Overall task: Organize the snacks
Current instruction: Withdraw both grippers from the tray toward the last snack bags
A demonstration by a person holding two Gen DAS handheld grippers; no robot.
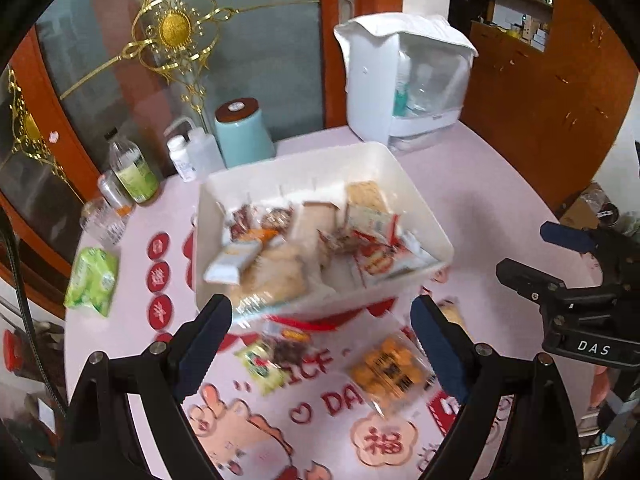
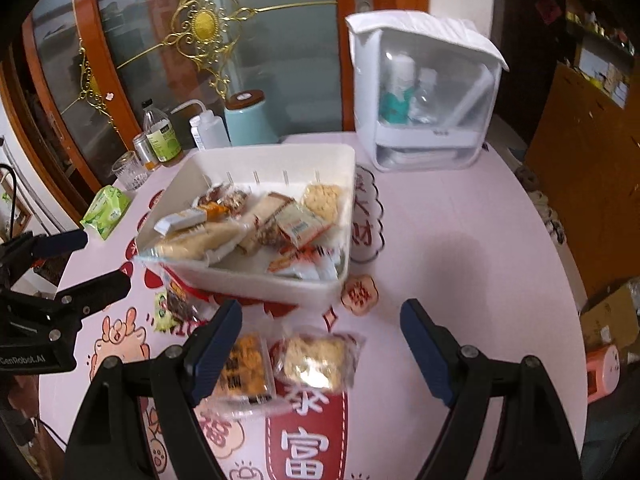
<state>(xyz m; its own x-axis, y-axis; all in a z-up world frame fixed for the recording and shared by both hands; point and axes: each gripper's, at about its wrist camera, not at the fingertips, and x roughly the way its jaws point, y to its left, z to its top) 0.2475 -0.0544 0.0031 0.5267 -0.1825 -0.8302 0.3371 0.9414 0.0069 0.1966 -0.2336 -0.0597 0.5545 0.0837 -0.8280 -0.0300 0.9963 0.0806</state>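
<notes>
Where tongs [image 2: 320,332] gape, snack [image 2: 314,362] below.

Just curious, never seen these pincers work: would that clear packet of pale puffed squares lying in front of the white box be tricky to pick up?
Probably light: the puffed-snack packet looks airy. Its glossy clear wrapper may crinkle and slip between pads. The pieces inside look brittle, so a hard squeeze could crush them.

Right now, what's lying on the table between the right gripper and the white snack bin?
Two loose packets: an orange snack pack and a pale cracker pack, both seen in the right wrist view before the white bin.
</notes>
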